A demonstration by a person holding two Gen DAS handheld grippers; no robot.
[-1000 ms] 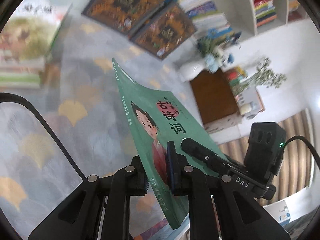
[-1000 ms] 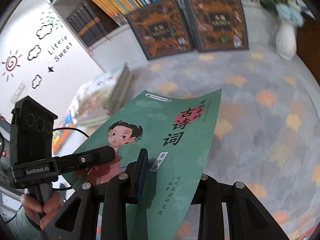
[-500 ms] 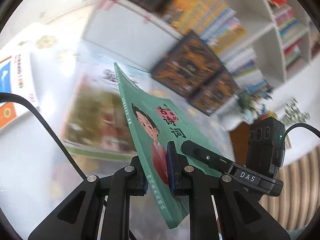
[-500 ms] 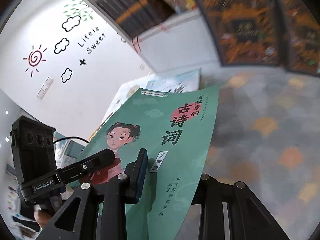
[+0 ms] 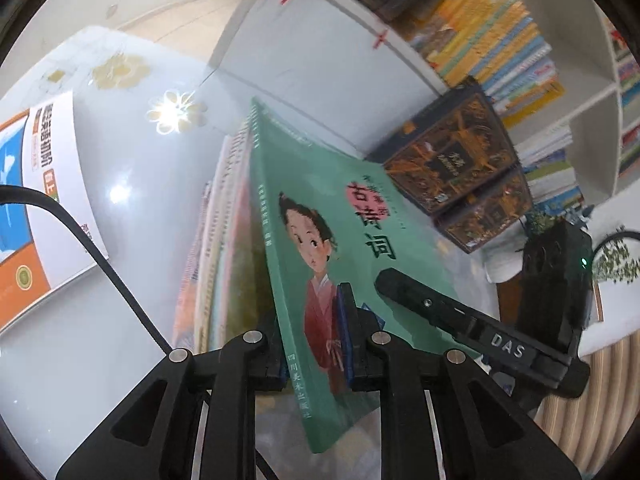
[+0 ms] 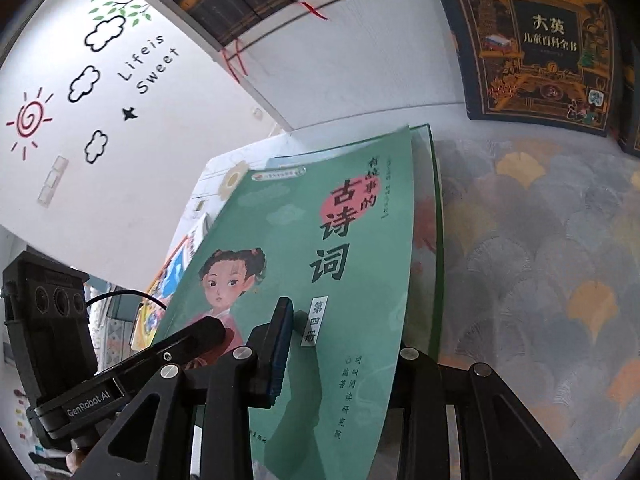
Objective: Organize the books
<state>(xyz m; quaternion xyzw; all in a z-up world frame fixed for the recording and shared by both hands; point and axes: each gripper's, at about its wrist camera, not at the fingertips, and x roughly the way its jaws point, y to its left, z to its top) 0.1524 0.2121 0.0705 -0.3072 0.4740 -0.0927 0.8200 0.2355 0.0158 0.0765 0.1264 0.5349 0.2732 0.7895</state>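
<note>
Both tongs (image 5: 316, 332) (image 6: 344, 344) clamp the green book (image 5: 340, 240).

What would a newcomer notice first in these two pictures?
The eye goes first to the green book with a drawn girl on its cover, filling the middle of both views and pinched by the left gripper and the right gripper together. Just beneath it lies a stack of books, and dark ornate encyclopedia volumes lean behind.
</note>
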